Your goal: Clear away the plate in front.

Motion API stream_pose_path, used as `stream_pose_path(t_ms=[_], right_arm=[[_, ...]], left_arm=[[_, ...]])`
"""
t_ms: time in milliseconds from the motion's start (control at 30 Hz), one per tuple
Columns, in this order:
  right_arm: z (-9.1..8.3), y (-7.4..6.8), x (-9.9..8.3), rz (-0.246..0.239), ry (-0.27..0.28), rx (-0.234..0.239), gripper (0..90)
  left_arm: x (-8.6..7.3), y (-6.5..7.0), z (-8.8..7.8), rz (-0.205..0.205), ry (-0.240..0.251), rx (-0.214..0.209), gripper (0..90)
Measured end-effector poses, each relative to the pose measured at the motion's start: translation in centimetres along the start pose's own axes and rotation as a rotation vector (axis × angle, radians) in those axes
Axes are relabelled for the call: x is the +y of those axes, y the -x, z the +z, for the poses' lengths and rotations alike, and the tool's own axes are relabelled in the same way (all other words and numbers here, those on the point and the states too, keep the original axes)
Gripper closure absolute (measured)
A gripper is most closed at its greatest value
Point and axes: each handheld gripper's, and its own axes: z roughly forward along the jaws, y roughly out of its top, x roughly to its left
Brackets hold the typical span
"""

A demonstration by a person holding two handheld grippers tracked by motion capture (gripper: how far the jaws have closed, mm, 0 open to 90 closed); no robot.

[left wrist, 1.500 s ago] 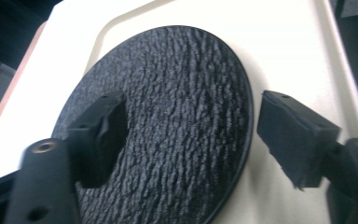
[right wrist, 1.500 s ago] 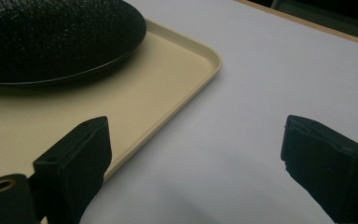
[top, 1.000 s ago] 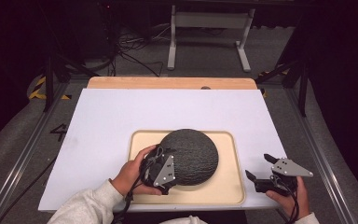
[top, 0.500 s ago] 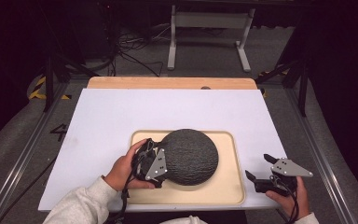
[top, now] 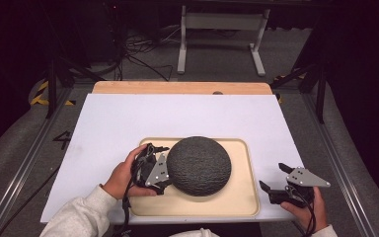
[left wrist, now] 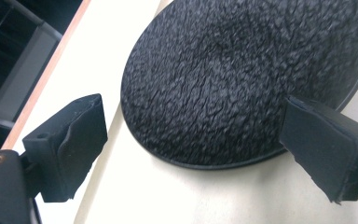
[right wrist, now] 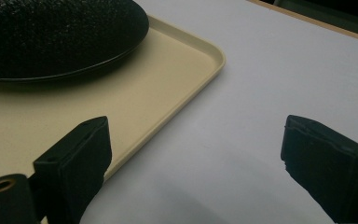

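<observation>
Dark textured dome [top: 199, 165] sits rim-down in the middle of the beige tray [top: 244, 200], and the left gripper [top: 159, 165] is right at its left edge, jaws spread wide, nothing pinched. It looks rigid, rough and grippy, probably light; the thin lower rim seems the place to bite. Right gripper [top: 272, 182] waits off the tray's right edge over the white sheet [top: 128, 118], jaws also apart. Nothing blocks the approach.
</observation>
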Motion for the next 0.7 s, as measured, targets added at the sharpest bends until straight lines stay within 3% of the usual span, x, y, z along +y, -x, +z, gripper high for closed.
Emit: stream_pose_path(t_ms=[467, 700], right_arm=[[0.0, 0.0, 0.0, 0.0, -0.002, -0.001, 9.0], [0.0, 0.0, 0.0, 0.001, -0.004, -0.003, 9.0]], left_arm=[[-3.0, -1.5, -1.1, -0.065, -0.047, 0.035, 9.1], [-4.3, -1.6, -1.7, -0.09, -0.069, 0.045, 8.9]])
